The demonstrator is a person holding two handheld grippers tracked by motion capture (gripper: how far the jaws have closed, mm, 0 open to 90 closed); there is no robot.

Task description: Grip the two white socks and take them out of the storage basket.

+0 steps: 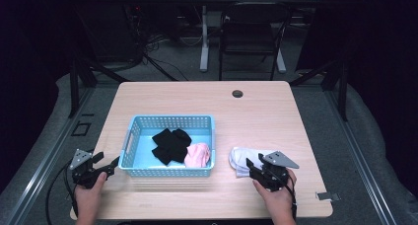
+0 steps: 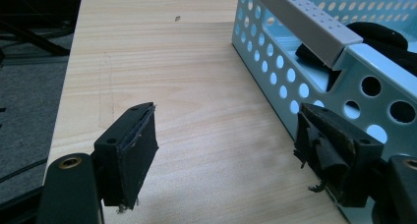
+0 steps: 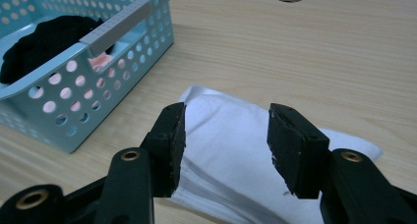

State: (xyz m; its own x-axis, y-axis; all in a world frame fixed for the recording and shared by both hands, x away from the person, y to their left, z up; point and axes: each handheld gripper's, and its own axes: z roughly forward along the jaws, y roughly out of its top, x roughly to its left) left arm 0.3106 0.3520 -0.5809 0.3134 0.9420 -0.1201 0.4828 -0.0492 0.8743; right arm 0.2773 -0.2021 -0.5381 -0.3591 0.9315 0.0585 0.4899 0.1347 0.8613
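Observation:
A light blue perforated basket (image 1: 172, 119) stands left of centre on the wooden table (image 1: 276, 116). Inside it lie a black cloth (image 1: 170, 143) and a pink cloth (image 1: 198, 155). A folded white cloth (image 1: 241, 158) rests on the table just right of the basket. My right gripper (image 1: 252, 166) hovers at the near end of that white cloth (image 3: 226, 121); its jaws (image 3: 226, 145) stand open, their pads apart from the fabric. My left gripper (image 2: 231, 145) is open with nothing in it, low by the basket's (image 2: 275, 71) left end, its right jaw close to the wall.
A round cable hole (image 1: 237, 93) sits near the table's far edge. A black chair (image 1: 251, 32) and a desk leg stand behind the table. A small metal bracket (image 1: 328, 196) lies at the near right corner. Bare wood stretches left of the basket.

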